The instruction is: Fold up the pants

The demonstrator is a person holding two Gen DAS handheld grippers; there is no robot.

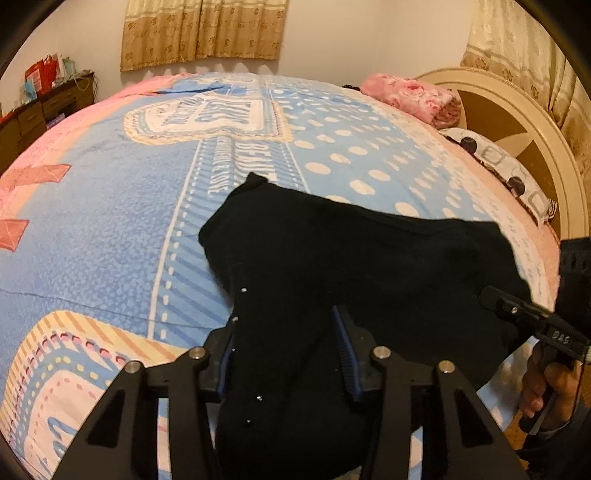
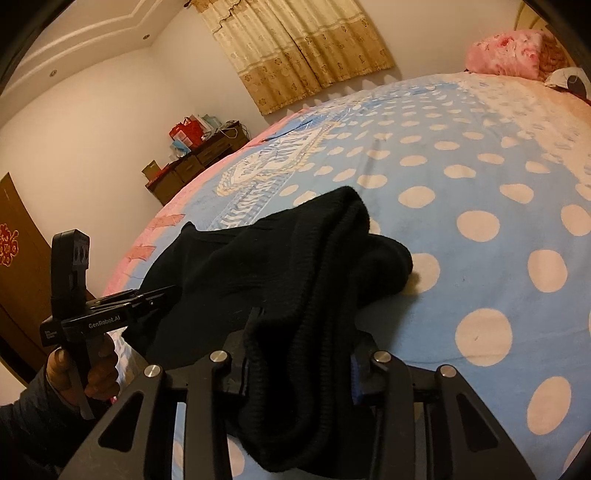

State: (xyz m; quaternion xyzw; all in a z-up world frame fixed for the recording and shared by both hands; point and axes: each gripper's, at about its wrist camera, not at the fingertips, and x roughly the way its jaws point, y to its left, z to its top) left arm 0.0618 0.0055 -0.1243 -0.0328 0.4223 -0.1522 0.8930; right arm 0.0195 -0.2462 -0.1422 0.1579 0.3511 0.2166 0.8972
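Note:
Black pants (image 1: 351, 251) lie bunched on the near part of a bed with a blue, pink and cream cover (image 1: 110, 229). My left gripper (image 1: 288, 332) is shut on one end of the pants, with black cloth draped between its blue-padded fingers (image 1: 345, 350). My right gripper (image 2: 303, 343) is shut on the other end of the pants (image 2: 295, 266), thick ribbed cloth hanging through its jaws. Each gripper shows in the other's view: the right one (image 1: 524, 314) at the far right, the left one (image 2: 140, 299) at the left.
A pink floral blanket (image 1: 410, 96) and a patterned pillow (image 1: 506, 170) lie by the cream headboard (image 1: 509, 107). A dark wooden dresser (image 1: 40, 110) with red bags stands against the wall left of the bed. Beige curtains (image 1: 203, 33) hang beyond it. A brown door (image 2: 14, 236) is at the left.

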